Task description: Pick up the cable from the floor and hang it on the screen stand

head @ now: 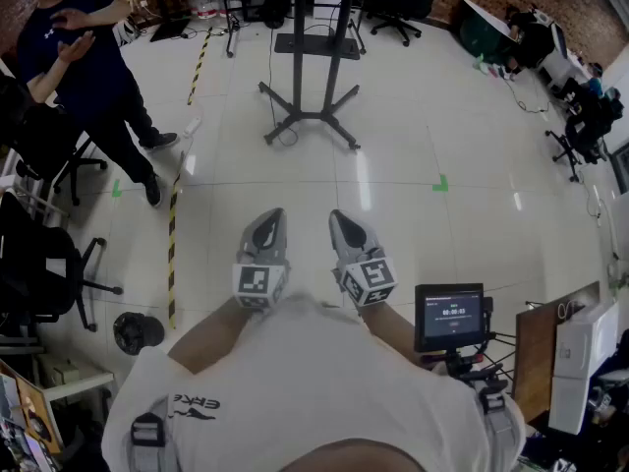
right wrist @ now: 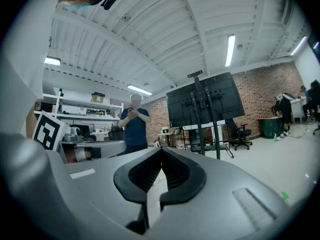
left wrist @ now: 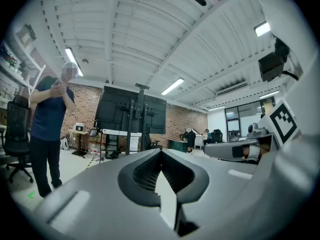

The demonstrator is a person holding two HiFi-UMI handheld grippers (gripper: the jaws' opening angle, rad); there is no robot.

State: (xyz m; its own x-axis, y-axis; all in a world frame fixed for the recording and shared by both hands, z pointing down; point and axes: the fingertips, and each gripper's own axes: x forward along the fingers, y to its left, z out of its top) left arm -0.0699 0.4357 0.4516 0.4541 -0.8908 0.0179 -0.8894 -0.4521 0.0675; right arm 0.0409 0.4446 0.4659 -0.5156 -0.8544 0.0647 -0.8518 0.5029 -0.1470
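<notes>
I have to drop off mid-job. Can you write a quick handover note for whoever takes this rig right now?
Left claw: shut, empty, held level in front of the wearer.
Right claw: shut, empty, level beside the left one.
Thin black cable: appears to lie looped on the white floor by a near foot of the black metal screen stand, well ahead of both claws.
Done: nothing yet; the cable is not picked up.
Left: walk up, open a claw, take the cable, hang it on the stand.
Note: a person in a dark blue shirt stands to the left of the path.
</notes>
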